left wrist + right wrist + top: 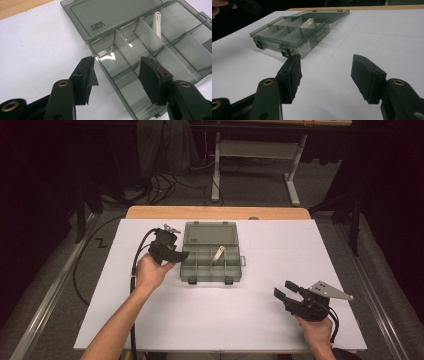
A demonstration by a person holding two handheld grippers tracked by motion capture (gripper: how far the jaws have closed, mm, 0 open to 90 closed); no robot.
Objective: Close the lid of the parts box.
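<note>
The left gripper (116,75) has its jaws apart over the near corner of the open compartment box (150,62), with nothing between them. In the lower right of the high view, the right gripper (286,292) stands apart too, holding nothing. The left gripper view shows a white clip (157,25) leaning in a far compartment, its long axis nearly upright. The box lies at the centre of the high view, lid flat behind.

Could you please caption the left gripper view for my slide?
Open left gripper over the open organiser box, a white piece inside.
</note>
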